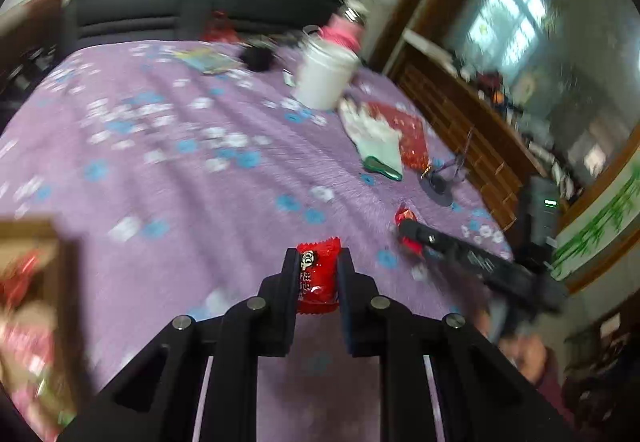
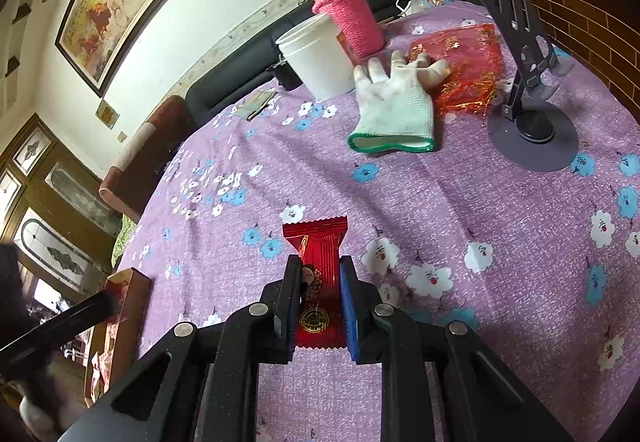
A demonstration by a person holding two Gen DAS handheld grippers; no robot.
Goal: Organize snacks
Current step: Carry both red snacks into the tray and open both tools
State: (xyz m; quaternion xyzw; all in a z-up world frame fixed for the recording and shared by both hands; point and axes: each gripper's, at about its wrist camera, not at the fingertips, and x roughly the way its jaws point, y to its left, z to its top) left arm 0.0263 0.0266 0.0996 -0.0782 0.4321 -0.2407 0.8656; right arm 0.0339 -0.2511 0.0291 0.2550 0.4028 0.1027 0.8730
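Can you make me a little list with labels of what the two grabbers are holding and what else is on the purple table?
left gripper: shut on a bright red candy
right gripper: shut on a dark red snack packet
table cover: purple flowered cloth
white cup: upright, open top
pink flask: upright behind the cup
white glove: lying flat, fingers on a red bag
phone stand: far right
snack box: left edge, blurred

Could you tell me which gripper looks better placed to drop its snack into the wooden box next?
Probably the left. The left gripper holds a bright red snack with the wooden box close at its left. The right gripper, shut on a dark red candy, sees that box farther off.
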